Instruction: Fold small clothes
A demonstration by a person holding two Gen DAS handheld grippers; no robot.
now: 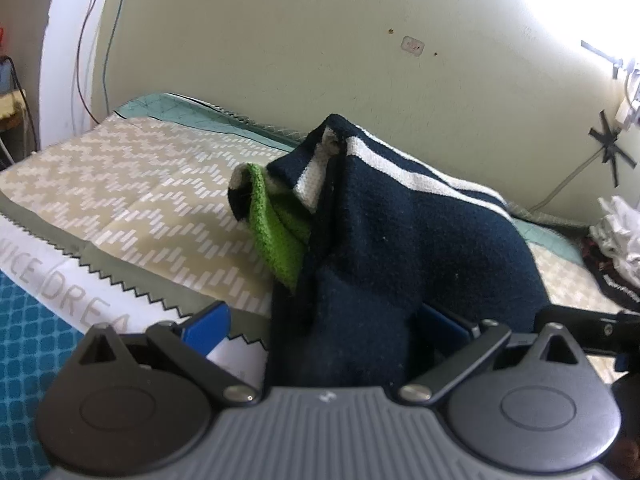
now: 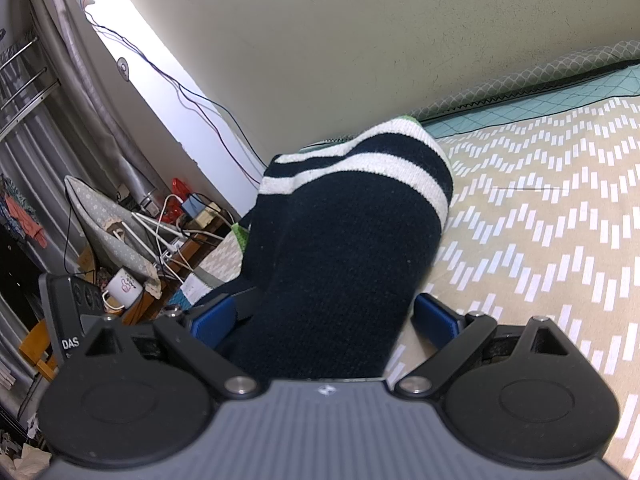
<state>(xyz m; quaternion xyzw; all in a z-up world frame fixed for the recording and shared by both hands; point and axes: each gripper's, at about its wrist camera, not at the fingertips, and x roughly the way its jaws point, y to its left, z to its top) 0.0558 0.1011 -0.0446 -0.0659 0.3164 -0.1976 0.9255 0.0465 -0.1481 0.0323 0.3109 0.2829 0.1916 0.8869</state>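
Note:
A navy sock with white stripes and a green toe point(image 1: 384, 240) lies bunched on the patterned beige cloth point(image 1: 132, 200). It fills the space between my left gripper's point(image 1: 328, 324) blue pads point(image 1: 208, 326), which stand wide apart. In the right wrist view the same sock point(image 2: 344, 248) runs between my right gripper's point(image 2: 328, 320) pads point(image 2: 438, 318), also wide apart. Both grippers are open, with sock fabric draped between the fingers. The fingertips are hidden under the fabric.
The beige patterned cloth point(image 2: 540, 220) covers a bed against a cream wall point(image 1: 320, 40). A pile of other clothes point(image 1: 616, 240) sits at the right. Beyond the bed edge are a cluttered table with cables and a mug point(image 2: 122, 286).

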